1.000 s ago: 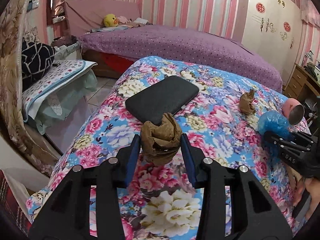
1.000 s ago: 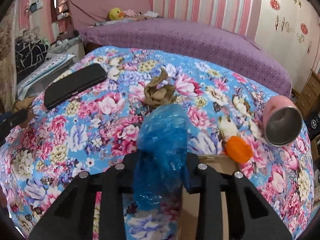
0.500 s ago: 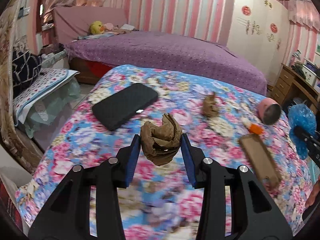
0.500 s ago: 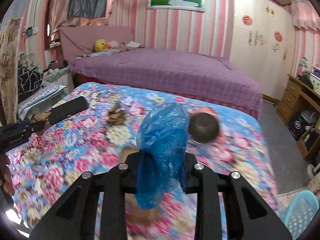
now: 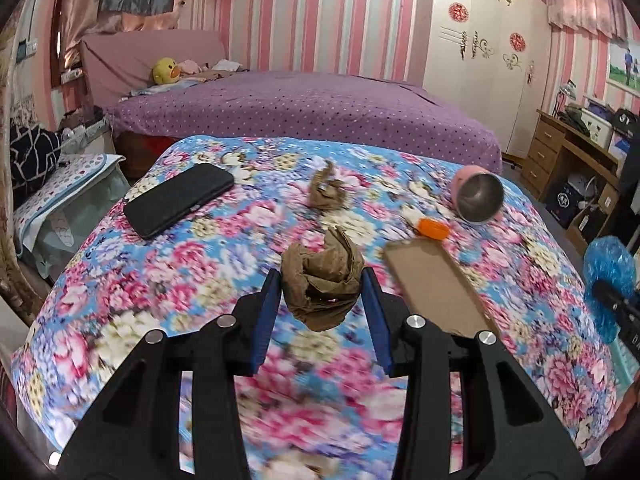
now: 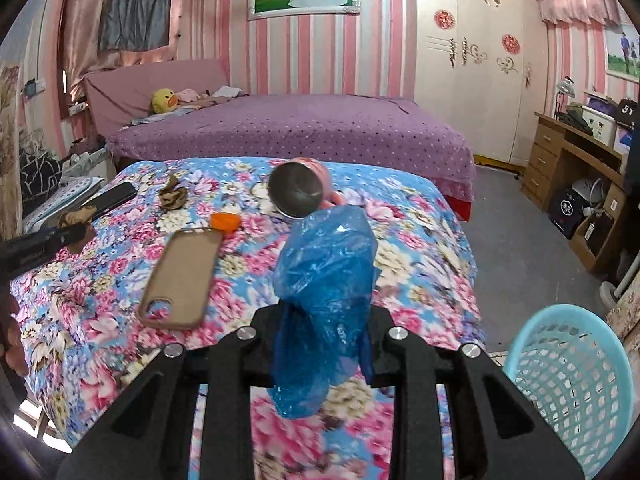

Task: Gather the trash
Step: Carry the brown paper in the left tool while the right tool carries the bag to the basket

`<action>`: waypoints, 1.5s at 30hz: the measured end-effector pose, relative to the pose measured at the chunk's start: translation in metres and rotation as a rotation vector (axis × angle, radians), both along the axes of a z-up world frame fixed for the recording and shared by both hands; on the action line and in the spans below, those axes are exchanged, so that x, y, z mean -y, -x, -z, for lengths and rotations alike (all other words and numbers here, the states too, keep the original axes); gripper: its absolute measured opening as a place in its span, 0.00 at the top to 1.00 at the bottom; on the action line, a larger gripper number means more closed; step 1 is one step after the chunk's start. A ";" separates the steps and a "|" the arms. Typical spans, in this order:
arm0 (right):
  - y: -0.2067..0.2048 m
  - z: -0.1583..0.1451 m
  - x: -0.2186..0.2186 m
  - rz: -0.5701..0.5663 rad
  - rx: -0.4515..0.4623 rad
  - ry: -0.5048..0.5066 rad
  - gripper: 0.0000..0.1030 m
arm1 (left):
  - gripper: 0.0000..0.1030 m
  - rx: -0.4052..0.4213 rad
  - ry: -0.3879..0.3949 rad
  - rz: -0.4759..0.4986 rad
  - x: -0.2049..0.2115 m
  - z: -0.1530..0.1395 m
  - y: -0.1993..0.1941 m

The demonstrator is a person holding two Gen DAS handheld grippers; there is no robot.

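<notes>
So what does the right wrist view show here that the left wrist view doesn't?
Only the right wrist view shows the light blue plastic mesh basket on the floor beside the bed. Only the left wrist view shows the whole black rectangular case. Both show the crumpled brown paper wad in the left gripper, the crumpled blue plastic bag in the right gripper, and the tan phone case.

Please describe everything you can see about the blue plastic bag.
The blue plastic bag is thin, translucent, crinkled film, bunched into a loose upright wad. The right gripper clamps it at its middle, so one end bulges above the fingers and the other hangs below. It is lifted clear of the floral bedspread; nothing else touches it.
</notes>
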State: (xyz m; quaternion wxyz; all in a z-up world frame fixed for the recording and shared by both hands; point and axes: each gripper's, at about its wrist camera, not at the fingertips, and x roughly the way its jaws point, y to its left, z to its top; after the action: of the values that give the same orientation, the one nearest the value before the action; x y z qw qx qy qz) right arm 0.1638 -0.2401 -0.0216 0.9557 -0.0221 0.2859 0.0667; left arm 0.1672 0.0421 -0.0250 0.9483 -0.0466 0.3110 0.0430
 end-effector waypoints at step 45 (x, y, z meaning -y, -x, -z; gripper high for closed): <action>0.071 0.010 0.272 0.394 0.020 -0.065 0.73 | 0.61 0.045 0.021 0.430 0.346 0.002 0.033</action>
State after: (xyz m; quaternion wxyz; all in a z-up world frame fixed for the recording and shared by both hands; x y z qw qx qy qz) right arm 0.0924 -0.5116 -0.0319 0.9533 0.0646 0.2728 -0.1125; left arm 0.1340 -0.3039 -0.0266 0.9418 0.0101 0.2931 -0.1644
